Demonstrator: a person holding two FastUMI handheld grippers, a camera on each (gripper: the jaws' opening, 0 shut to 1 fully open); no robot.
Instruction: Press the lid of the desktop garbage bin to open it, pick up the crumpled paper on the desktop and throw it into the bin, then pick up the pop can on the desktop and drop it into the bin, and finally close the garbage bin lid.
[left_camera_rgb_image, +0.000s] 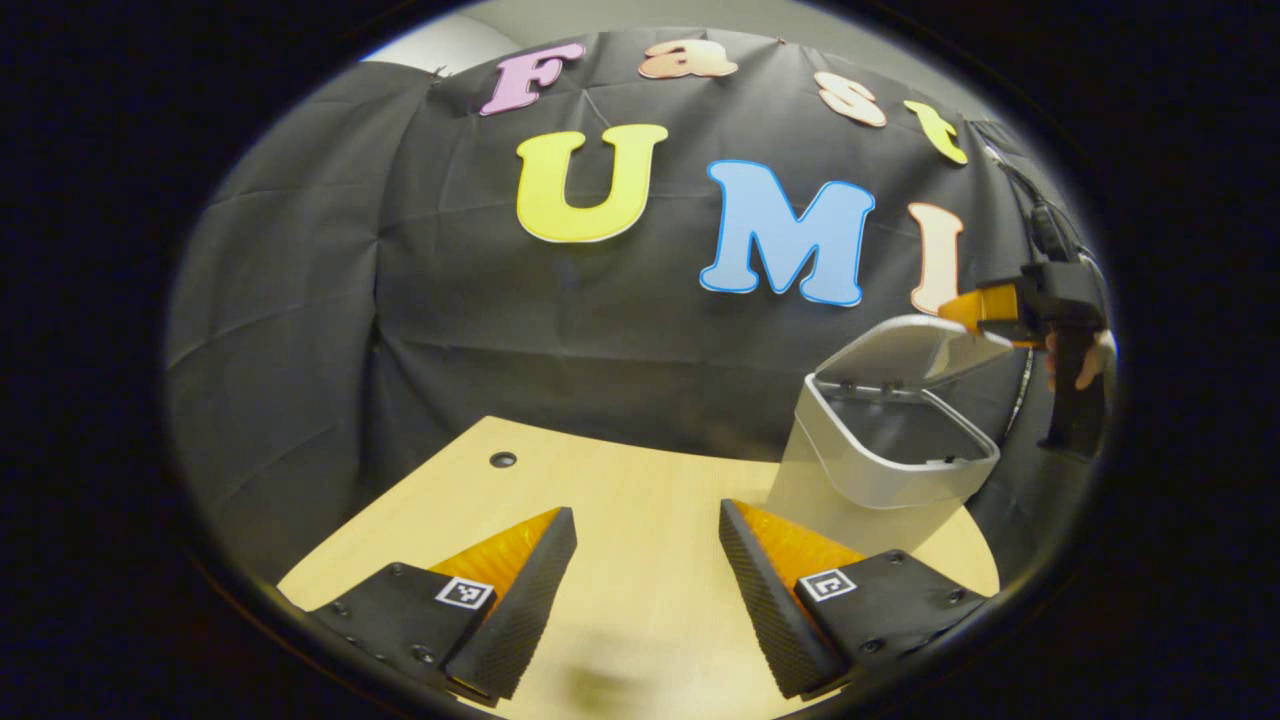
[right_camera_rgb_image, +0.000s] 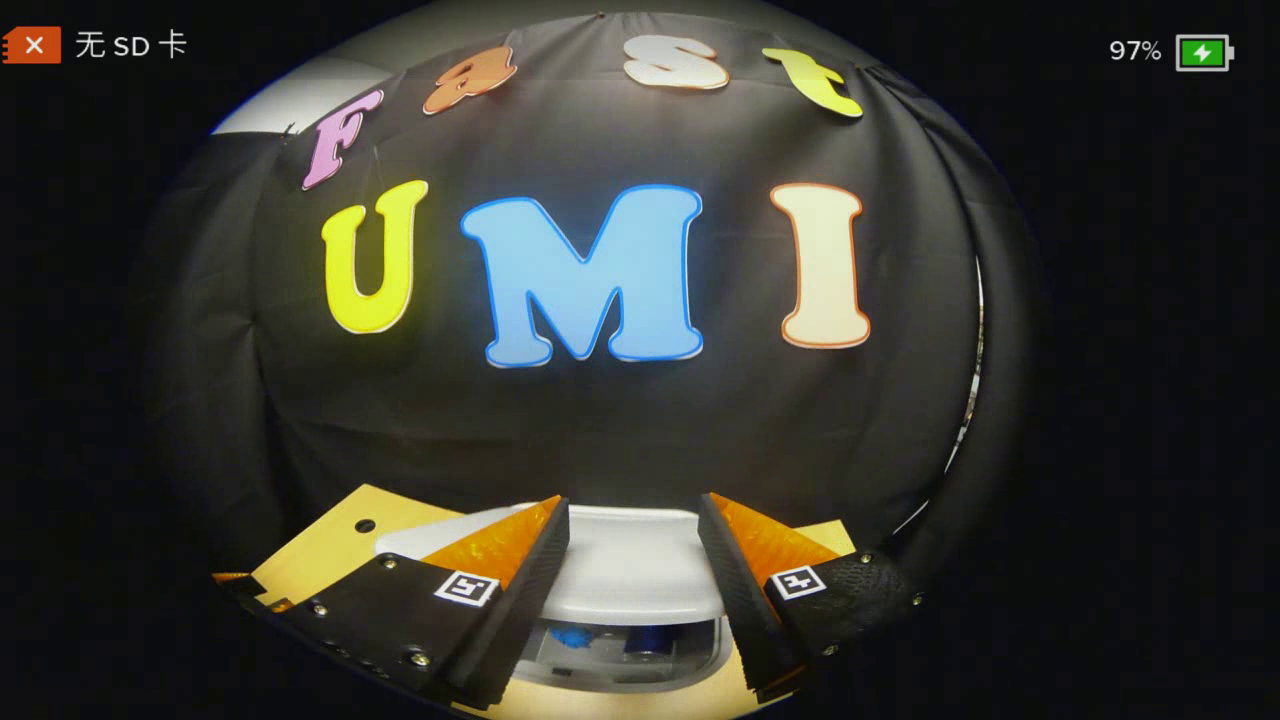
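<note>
The grey desktop bin (left_camera_rgb_image: 880, 470) stands on the table's right side with its lid (left_camera_rgb_image: 915, 350) tilted up. My right gripper (left_camera_rgb_image: 985, 312), held by a hand, is at the lid's raised top edge. In the right gripper view that gripper (right_camera_rgb_image: 633, 505) is open, and the pale lid (right_camera_rgb_image: 630, 570) lies just below and between its fingers. Under the lid the bin's mouth (right_camera_rgb_image: 690, 662) shows something blue (right_camera_rgb_image: 572, 636) inside; I cannot tell what it is. My left gripper (left_camera_rgb_image: 648, 520) hovers open over bare tabletop, left of the bin, holding nothing.
The light wooden table (left_camera_rgb_image: 620, 480) has a small round hole (left_camera_rgb_image: 503, 460) near its back left edge. Black cloth walls close the booth behind and to the sides. A black cable (left_camera_rgb_image: 1040, 220) hangs at the right wall near the bin.
</note>
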